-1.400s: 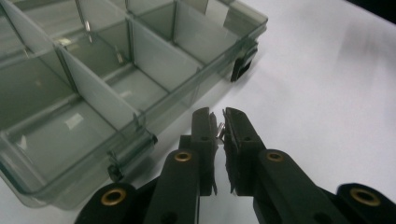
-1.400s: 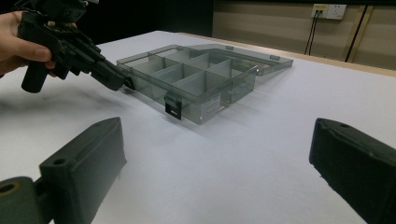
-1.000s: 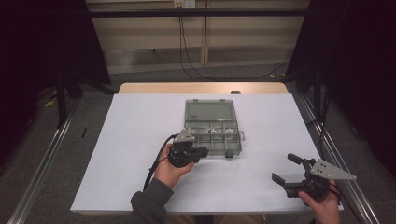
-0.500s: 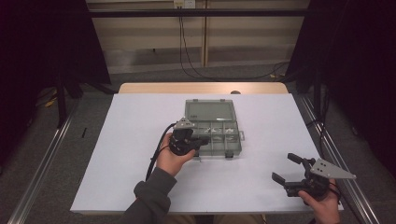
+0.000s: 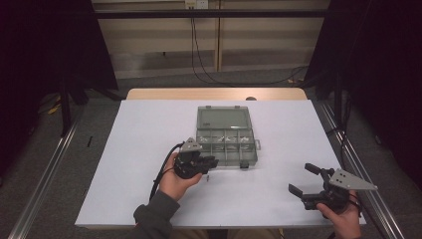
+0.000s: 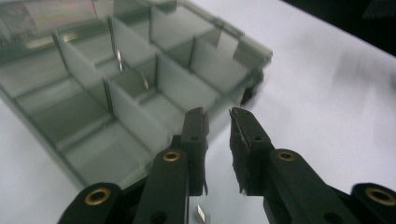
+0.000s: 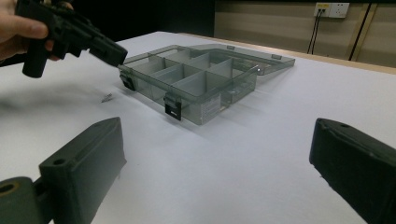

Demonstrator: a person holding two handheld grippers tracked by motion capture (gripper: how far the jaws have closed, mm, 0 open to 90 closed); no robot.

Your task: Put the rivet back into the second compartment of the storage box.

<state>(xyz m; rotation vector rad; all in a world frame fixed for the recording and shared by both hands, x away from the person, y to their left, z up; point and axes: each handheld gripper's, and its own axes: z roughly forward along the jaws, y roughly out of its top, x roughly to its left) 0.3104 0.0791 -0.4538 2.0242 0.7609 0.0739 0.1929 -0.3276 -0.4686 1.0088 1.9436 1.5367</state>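
The small silvery metal screw [image 7: 107, 97] lies on the white counter [image 5: 149, 149] just left of the near left corner of the open, smoky-grey clear plastic compartment box [image 5: 226, 142]. It looks light, hard and slippery, so it is best pinched across its shank. The left claw [image 6: 218, 122] has just been opening, its jaws a narrow gap apart with nothing between them, and its own view shows a screw tip [image 6: 201, 213] below that the high view barely shows; the right claw [image 5: 304, 180] stands wide open and empty at near right.
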